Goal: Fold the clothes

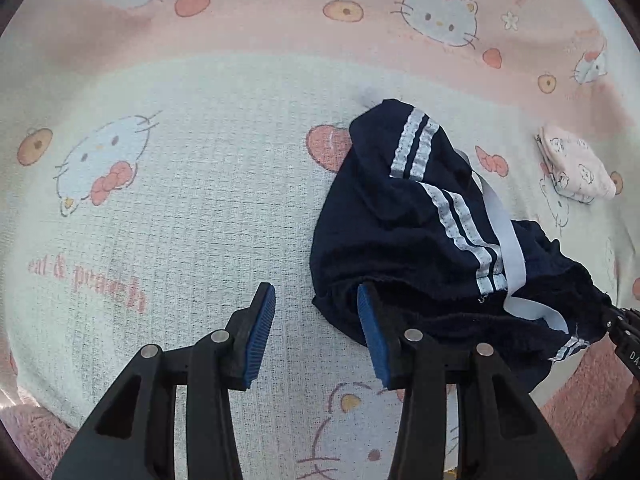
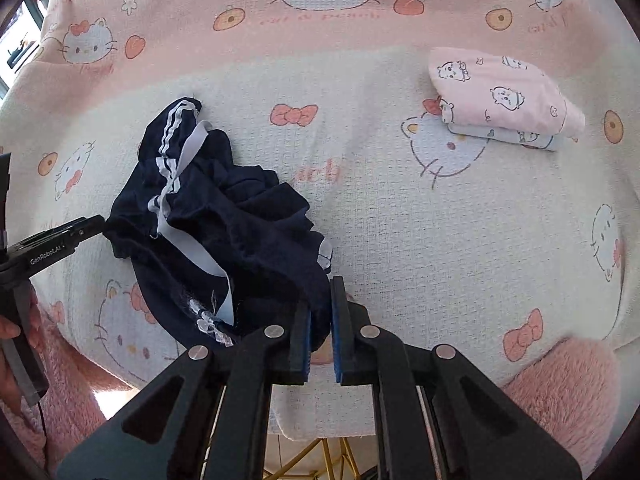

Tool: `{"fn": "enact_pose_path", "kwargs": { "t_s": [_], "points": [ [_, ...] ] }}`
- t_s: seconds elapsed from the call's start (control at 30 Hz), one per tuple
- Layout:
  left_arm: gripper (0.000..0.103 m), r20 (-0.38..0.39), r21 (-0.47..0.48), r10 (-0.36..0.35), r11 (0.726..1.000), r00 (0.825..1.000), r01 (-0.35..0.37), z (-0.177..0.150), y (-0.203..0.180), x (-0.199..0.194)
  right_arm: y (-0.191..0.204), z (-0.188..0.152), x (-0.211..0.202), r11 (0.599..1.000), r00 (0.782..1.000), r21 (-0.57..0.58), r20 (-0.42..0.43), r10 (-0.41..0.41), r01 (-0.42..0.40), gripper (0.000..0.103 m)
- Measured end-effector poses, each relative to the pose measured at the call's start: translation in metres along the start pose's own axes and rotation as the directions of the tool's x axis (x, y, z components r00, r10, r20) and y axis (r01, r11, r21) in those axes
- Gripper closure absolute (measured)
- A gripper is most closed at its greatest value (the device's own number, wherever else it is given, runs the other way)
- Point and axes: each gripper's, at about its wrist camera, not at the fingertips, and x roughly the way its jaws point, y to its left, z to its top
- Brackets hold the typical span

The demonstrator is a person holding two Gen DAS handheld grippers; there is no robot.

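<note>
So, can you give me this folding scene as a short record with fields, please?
surface: cat-print blanket
garment in work: navy garment with white stripes, crumpled, unfolded
right gripper: shut on an edge of the navy garment
left gripper: open, one pad beside the garment's edge, nothing gripped
already folded: pink printed garment on a light blue one, lying apart from the navy garment

Blanket (image 2: 400, 220): white and pink, with cat faces, bows and peaches on it; it covers the whole top.
Fluffy pink cover (image 2: 560, 376): soft and fuzzy, peeking out under the blanket's near edge.
Gold legs (image 2: 316, 460): thin crossed bars, below the blanket's near edge.
Window (image 2: 20, 40): bright, past the blanket's far left corner.
</note>
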Motion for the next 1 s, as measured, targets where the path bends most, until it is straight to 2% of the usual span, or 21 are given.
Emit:
{"fn": "enact_pose_path", "kwargs": {
  "t_s": [0.1, 0.17, 0.23, 0.33, 0.4, 0.43, 0.47, 0.5, 0.57, 0.63, 0.77, 0.87, 0.9, 0.93, 1.0],
  "points": [
    [0.058, -0.009, 0.091, 0.003, 0.996, 1.000, -0.002, 0.003, -0.019, 0.007, 0.004, -0.002, 0.011, 0.999, 0.999, 0.008, -0.034, 0.039, -0.038, 0.095],
    [0.057, -0.002, 0.125, 0.017, 0.992, 1.000, -0.016, 0.006, -0.029, 0.013, 0.006, -0.004, 0.018, 0.997, 0.995, 0.020, -0.067, 0.071, -0.070, 0.088],
    [0.057, -0.026, 0.163, 0.026, 0.986, 0.999, -0.022, 0.009, -0.043, 0.026, 0.008, -0.007, 0.026, 0.992, 0.987, 0.040, -0.102, 0.125, -0.121, 0.085],
    [0.057, -0.040, 0.246, 0.077, 0.967, 0.996, -0.065, 0.010, -0.053, 0.036, 0.012, -0.011, 0.032, 0.982, 0.974, 0.050, -0.125, 0.188, -0.183, 0.086],
    [0.058, -0.027, 0.277, 0.108, 0.956, 0.994, -0.096, 0.009, -0.061, 0.037, 0.014, -0.011, 0.031, 0.987, 0.982, 0.023, -0.104, 0.160, -0.159, 0.091],
    [0.061, -0.024, 0.262, 0.102, 0.961, 0.994, -0.092, 0.010, -0.062, 0.036, 0.015, -0.011, 0.030, 0.992, 0.988, 0.008, -0.091, 0.123, -0.123, 0.095],
    [0.089, -0.027, 0.235, 0.087, 0.969, 0.996, -0.078, 0.011, -0.060, 0.033, 0.013, -0.010, 0.028, 0.996, 0.994, -0.003, -0.074, 0.085, -0.085, 0.095],
    [0.098, -0.034, 0.195, 0.065, 0.979, 0.997, -0.057, 0.012, -0.057, 0.029, 0.010, -0.007, 0.024, 0.999, 0.998, -0.007, -0.051, 0.045, -0.045, 0.096],
    [0.098, -0.028, 0.124, 0.006, 0.992, 1.000, -0.002, 0.013, -0.051, 0.013, 0.000, 0.002, 0.013, 1.000, 1.000, -0.010, -0.004, -0.028, 0.028, 0.097],
    [0.098, -0.004, 0.083, -0.054, 0.995, 0.999, 0.054, 0.011, -0.050, -0.010, -0.009, 0.015, -0.003, 0.998, 0.997, 0.002, 0.051, -0.061, 0.061, 0.097],
    [0.098, 0.023, 0.077, -0.158, 0.985, 0.987, 0.156, -0.009, -0.064, -0.056, -0.019, 0.044, -0.044, 0.998, 0.983, 0.027, 0.174, -0.052, 0.048, 0.097],
    [0.097, -0.016, 0.103, -0.218, 0.971, 0.976, 0.218, -0.046, -0.052, -0.080, -0.018, 0.054, -0.070, 1.000, 0.965, 0.024, 0.264, -0.016, 0.010, 0.096],
    [0.096, -0.035, 0.115, -0.222, 0.968, 0.974, 0.225, -0.054, -0.055, -0.080, -0.017, 0.056, -0.072, 1.000, 0.963, 0.015, 0.270, -0.002, -0.002, 0.095],
    [0.096, -0.036, 0.118, -0.204, 0.971, 0.978, 0.207, -0.059, -0.056, -0.075, -0.014, 0.056, -0.066, 1.000, 0.970, -0.005, 0.242, 0.012, -0.011, 0.094],
    [0.093, -0.039, 0.075, -0.091, 0.993, 0.995, 0.093, -0.065, -0.050, -0.049, -0.011, 0.050, -0.042, 1.000, 0.990, -0.022, 0.142, 0.015, -0.012, 0.094]
  ]
}}
